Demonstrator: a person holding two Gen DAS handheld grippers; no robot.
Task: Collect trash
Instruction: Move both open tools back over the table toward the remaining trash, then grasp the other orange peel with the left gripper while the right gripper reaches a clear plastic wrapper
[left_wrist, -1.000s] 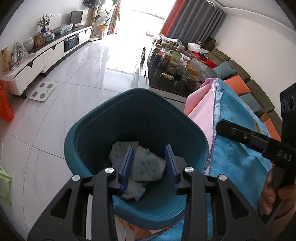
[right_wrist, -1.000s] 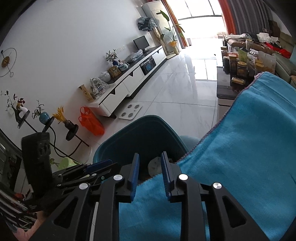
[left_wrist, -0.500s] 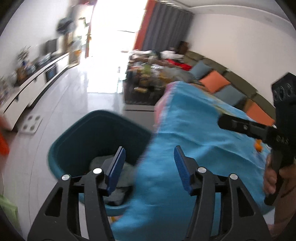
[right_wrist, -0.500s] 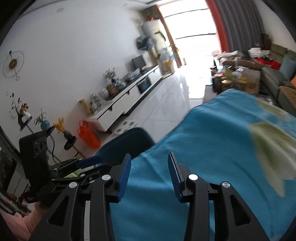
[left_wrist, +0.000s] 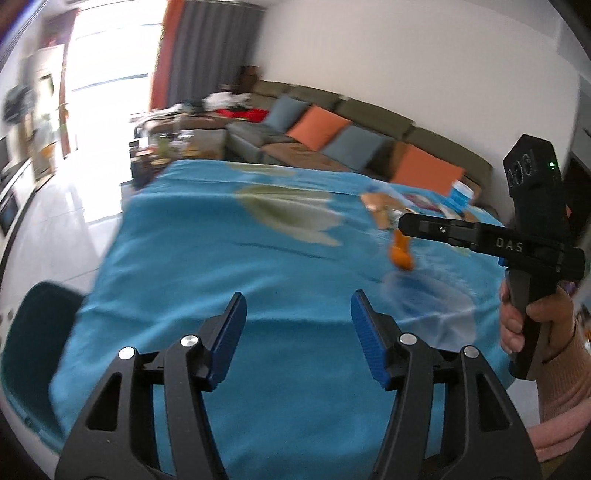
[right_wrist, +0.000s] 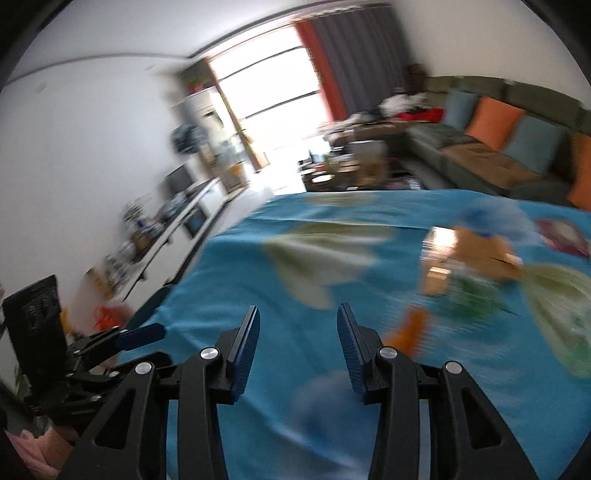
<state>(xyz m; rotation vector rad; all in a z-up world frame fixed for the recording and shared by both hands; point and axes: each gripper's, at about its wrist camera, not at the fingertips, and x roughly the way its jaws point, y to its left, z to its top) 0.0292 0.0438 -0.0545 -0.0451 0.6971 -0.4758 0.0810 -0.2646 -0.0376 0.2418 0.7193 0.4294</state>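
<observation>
Both views swing away from the teal bin (left_wrist: 35, 332) and onto the blue cloth covering the tabletop (left_wrist: 229, 266); a second ago each camera looked down into the bin at crumpled tissue, and now only the bin's rim shows at the lower left of the left wrist view. Left tool (left_wrist: 295, 332) is opening, jaws well apart with nothing between them, where it was nearly closed over the bin earlier. Right tool (right_wrist: 297, 347) is also released and empty, jaws parted wider than a second ago. Reading: a deposit looks done and both hands are heading for the next pickup. Remaining trash lies at the far right of the cloth: an orange piece (left_wrist: 400, 254), probably peel, though motion blur prevents certainty, with a brown wrapper or card scrap (left_wrist: 378, 206) beyond it and a small blue-and-white container (left_wrist: 460, 194) near the back edge. In the right wrist view the same cluster (right_wrist: 465, 258) is a smear ahead and to the right of the tool. Legible writing: "DAS" in pale letters on the right tool's body (left_wrist: 509, 244), held in the person's hand (left_wrist: 535, 321). No label on the trash can be read.
</observation>
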